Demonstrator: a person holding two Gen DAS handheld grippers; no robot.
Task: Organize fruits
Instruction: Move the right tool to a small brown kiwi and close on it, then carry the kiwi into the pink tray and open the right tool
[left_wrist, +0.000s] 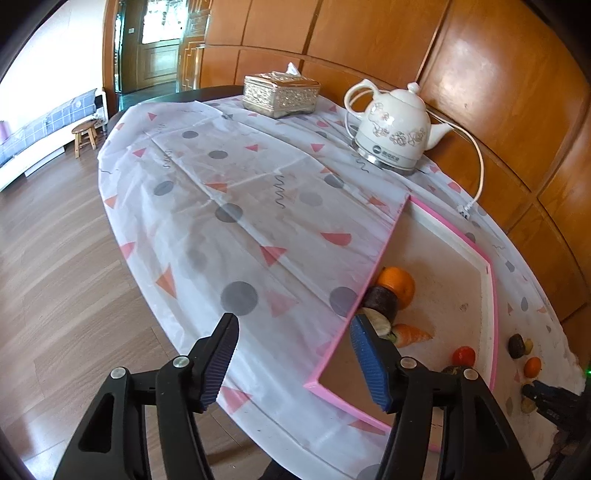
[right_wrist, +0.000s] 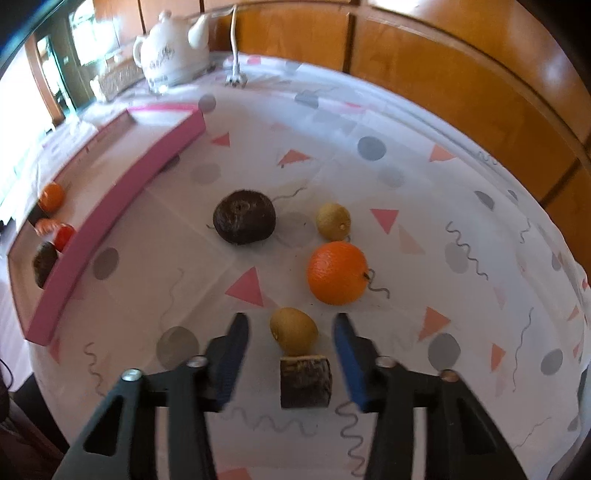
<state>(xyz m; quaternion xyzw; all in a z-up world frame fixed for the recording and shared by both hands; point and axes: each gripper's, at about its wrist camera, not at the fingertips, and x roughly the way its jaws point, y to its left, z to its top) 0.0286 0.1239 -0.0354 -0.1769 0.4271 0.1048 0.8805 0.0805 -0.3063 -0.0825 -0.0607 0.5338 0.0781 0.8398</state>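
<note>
In the right wrist view my right gripper (right_wrist: 291, 320) stands open over the patterned cloth. A brown kiwi (right_wrist: 293, 330) lies between its blue pads with a gap on each side, and a dark cut log-like piece (right_wrist: 304, 380) sits just behind it. Ahead lie an orange (right_wrist: 338, 272), a second kiwi (right_wrist: 333, 220) and a dark round fruit (right_wrist: 243, 221). In the left wrist view my left gripper (left_wrist: 293, 318) is open and holds nothing, beside the pink-rimmed tray (left_wrist: 491, 295). In the tray are an orange (left_wrist: 397, 286), a dark piece (left_wrist: 380, 302), a carrot (left_wrist: 410, 334) and a tomato (left_wrist: 463, 356).
A white kettle (left_wrist: 391, 125) with its cord and plug (left_wrist: 463, 210) and a gold tissue box (left_wrist: 280, 94) stand at the table's far side. Wood panelling runs along the right. The table edge drops to a wooden floor (left_wrist: 55, 258) on the left.
</note>
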